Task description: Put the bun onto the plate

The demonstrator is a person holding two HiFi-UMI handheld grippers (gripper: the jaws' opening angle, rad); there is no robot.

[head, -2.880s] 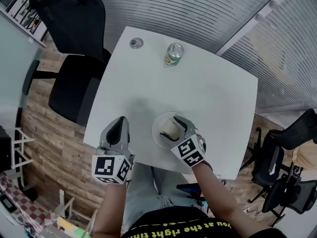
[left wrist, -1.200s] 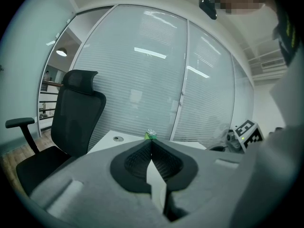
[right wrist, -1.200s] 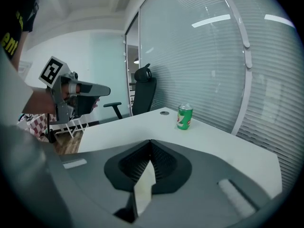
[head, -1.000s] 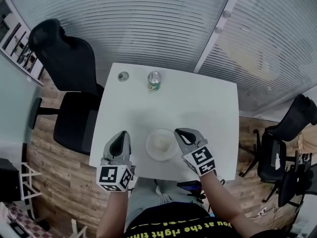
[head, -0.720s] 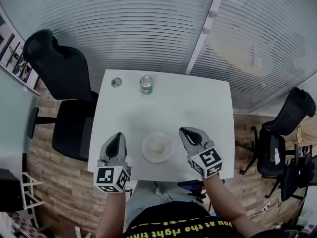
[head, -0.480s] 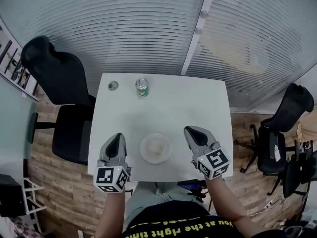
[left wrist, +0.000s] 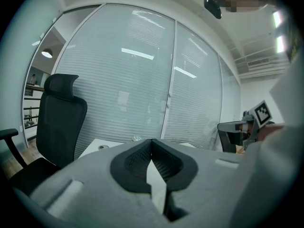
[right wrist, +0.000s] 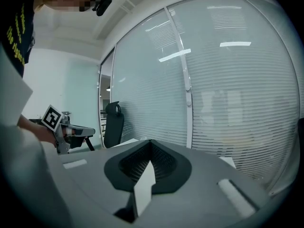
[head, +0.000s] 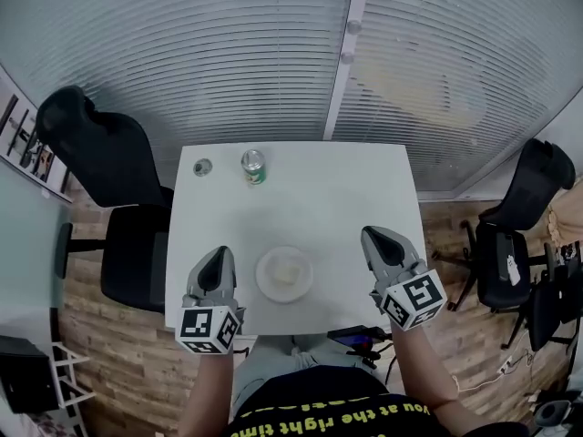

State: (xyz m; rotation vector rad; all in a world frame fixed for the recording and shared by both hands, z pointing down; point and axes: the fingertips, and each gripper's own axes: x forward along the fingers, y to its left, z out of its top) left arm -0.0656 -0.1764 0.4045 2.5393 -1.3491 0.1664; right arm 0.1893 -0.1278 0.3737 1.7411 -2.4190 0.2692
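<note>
Resting at the centre of the plate (head: 264, 285), the bun (head: 289, 269) is touched by neither tool. The plate stands on the white worktop (head: 346, 198) close to its near edge, about midway along it.

The left hand-held gripper (head: 217, 256) hangs over the near-left corner of the worktop, beside the plate but apart from it. Its jaws are pressed together with nothing between them.

The right hand-held gripper (head: 377, 238) hangs by the right edge, toward the near-right corner, also apart from the plate. Its jaws are fully closed and empty. Both tools point toward the far edge.

A can (head: 252, 166) stands upright near the far edge, toward the far-left corner. A small round object (head: 202, 167) lies near it, closer to that corner; its kind cannot be made out. A black office chair (head: 109, 180) stands beyond the left edge.
</note>
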